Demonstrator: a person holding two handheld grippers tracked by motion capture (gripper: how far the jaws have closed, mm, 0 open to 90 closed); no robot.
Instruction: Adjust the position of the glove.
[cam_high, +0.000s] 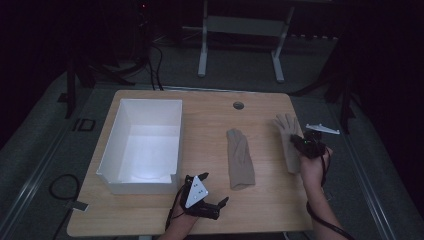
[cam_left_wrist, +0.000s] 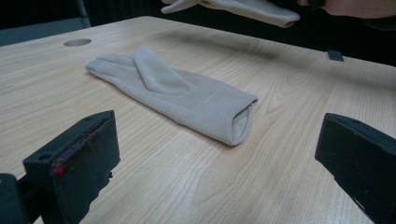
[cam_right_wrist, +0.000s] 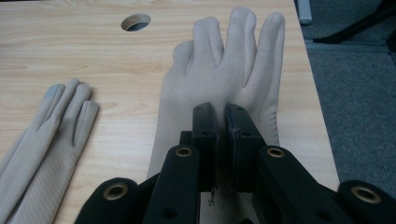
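Observation:
Two beige gloves are on the wooden table (cam_high: 265, 200). One glove (cam_high: 240, 157) (cam_left_wrist: 177, 93) lies flat in the middle, its cuff toward me and its fingers (cam_right_wrist: 56, 112) pointing away. My left gripper (cam_high: 214, 189) (cam_left_wrist: 219, 154) is open near the front edge, its jaws set wide apart and facing that cuff without touching it. My right gripper (cam_high: 306, 142) (cam_right_wrist: 223, 116) is shut on the second glove (cam_high: 286, 129) (cam_right_wrist: 224, 60) near the right edge. That second glove (cam_left_wrist: 243, 8) hangs above the table, with its shadow on the wood below.
An open white box (cam_high: 112, 145) stands on the left half of the table. There is a round cable hole (cam_high: 238, 105) at the back middle. A white bracket-like piece (cam_high: 322, 129) lies past the right edge. The floor drops away right of the table.

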